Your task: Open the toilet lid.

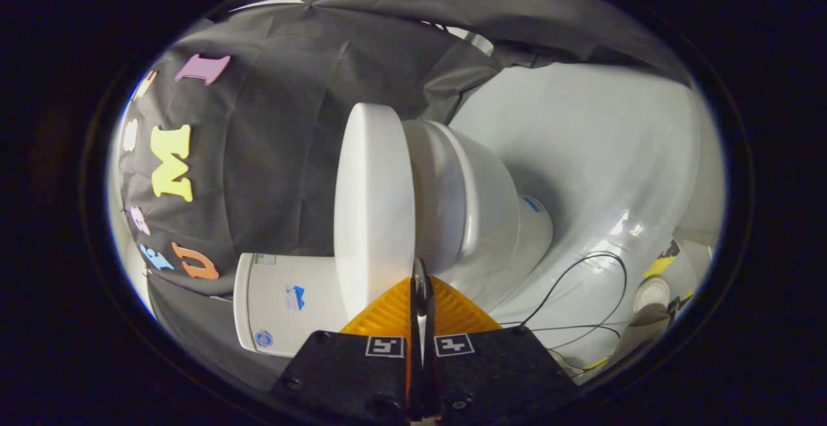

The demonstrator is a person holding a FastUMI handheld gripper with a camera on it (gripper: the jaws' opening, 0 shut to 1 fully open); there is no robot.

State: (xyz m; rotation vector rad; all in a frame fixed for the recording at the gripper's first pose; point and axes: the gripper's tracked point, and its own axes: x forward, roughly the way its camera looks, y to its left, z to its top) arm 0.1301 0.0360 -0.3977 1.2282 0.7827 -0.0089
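The white toilet appears rolled on its side in the gripper view. Its lid (373, 206) lies flat against the seat (434, 200), with the bowl (491, 206) beyond the seat and the tank (284, 309) behind the lid. My gripper (420, 284) is shut, its fingers pressed together with nothing visible between them. The tips sit right at the rim where the lid's edge meets the seat. I cannot tell whether they touch the lid or reach under it.
A glossy white floor (601, 174) spreads past the bowl. A thin black cable (581, 277) loops across it near the toilet's base. A small round white object (651, 291) and a yellow item (660, 264) lie farther out. Black cloth hangs behind the tank.
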